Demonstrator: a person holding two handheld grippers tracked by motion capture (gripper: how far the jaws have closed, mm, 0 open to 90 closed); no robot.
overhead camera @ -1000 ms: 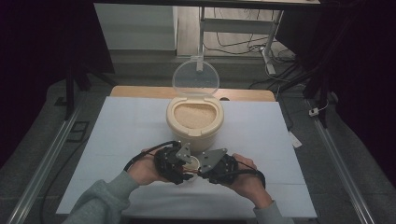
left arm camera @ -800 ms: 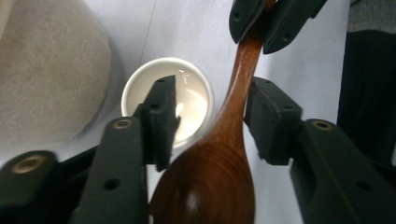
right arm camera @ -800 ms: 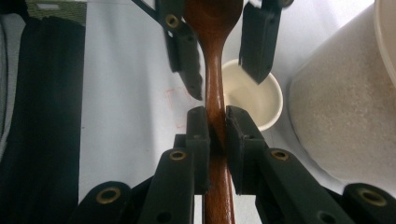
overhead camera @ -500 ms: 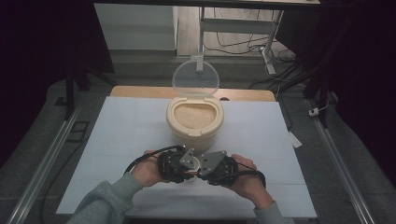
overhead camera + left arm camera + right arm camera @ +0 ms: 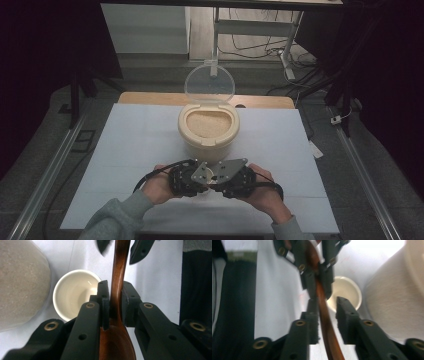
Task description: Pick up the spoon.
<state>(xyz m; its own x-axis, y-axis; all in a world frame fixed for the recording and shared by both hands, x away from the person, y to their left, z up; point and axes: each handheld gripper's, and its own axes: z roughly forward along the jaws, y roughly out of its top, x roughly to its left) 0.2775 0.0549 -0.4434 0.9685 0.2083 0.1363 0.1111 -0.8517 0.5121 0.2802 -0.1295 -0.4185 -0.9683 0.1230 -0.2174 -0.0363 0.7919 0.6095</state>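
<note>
Spoon (image 5: 117, 285) is clamped in the left tool (image 5: 115, 305); the right tool (image 5: 327, 315), just opening, is loose around it; scooping rice (image 5: 208, 123) remains.

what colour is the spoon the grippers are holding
Dark reddish-brown polished wood; the spoon shows best in the left gripper view.
</note>
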